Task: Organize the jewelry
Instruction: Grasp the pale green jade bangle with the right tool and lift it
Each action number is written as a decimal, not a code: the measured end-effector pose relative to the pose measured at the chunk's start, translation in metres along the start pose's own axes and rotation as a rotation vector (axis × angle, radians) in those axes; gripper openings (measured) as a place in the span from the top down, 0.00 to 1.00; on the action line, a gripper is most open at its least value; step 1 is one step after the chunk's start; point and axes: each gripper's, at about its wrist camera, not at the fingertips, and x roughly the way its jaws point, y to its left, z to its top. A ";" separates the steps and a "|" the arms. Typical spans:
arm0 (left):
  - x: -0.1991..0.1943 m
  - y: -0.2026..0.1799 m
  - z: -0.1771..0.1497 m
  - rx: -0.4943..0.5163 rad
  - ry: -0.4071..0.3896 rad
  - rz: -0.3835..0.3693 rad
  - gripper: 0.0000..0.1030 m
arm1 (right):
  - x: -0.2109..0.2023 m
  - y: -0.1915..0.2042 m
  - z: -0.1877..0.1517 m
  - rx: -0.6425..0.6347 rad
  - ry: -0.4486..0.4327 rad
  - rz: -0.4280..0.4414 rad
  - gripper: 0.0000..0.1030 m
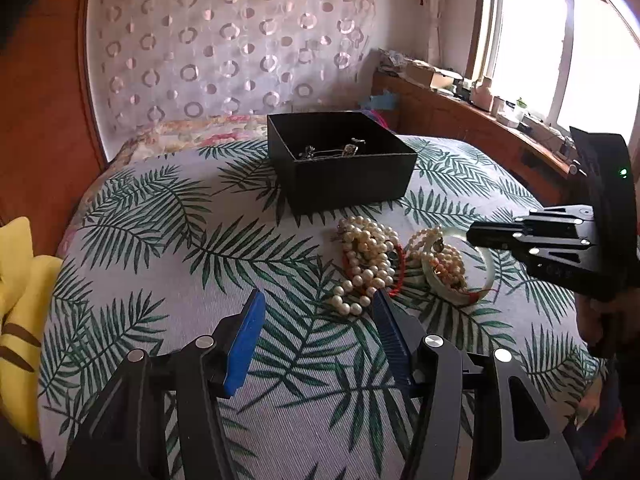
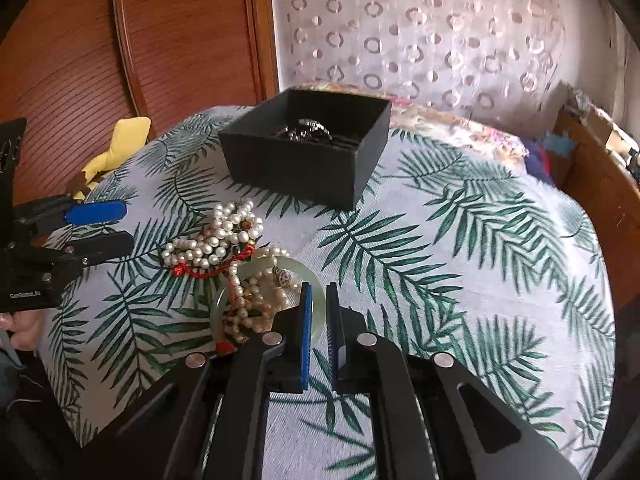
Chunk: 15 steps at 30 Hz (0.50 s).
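Note:
A pale green jade bangle (image 2: 298, 267) lies on the leaf-print bedcover (image 2: 440, 240), tangled with a strand of pearls (image 2: 256, 300). My right gripper (image 2: 319, 300) is shut on the bangle's near rim, which runs between the blue pads. In the left wrist view that gripper (image 1: 474, 236) reaches the bangle (image 1: 434, 282) from the right. A heap of pearl necklaces with a red cord (image 1: 368, 256) (image 2: 224, 232) lies just left of the bangle. My left gripper (image 1: 318, 300) (image 2: 120, 226) hovers open just short of the heap, holding nothing. Behind stands an open black box (image 1: 340, 160) (image 2: 304, 148) with dark jewelry inside.
A yellow plush toy (image 1: 16, 300) (image 2: 120, 140) sits at the bed's left edge. A wooden wardrobe (image 2: 160, 40) and a sheer patterned curtain (image 1: 240, 40) stand behind. A cluttered wooden window ledge (image 1: 500, 108) runs along the right. A person's hand (image 2: 20, 328) grips the left tool.

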 end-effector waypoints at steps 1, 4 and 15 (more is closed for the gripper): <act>-0.001 -0.001 -0.001 0.001 0.000 -0.001 0.48 | -0.004 0.000 0.001 -0.003 -0.009 -0.004 0.92; -0.003 -0.006 0.000 0.006 -0.004 -0.001 0.48 | -0.020 0.002 0.004 -0.015 -0.056 -0.027 0.92; -0.002 -0.013 -0.001 0.010 -0.002 -0.018 0.48 | -0.054 -0.001 0.017 -0.014 -0.159 -0.075 0.92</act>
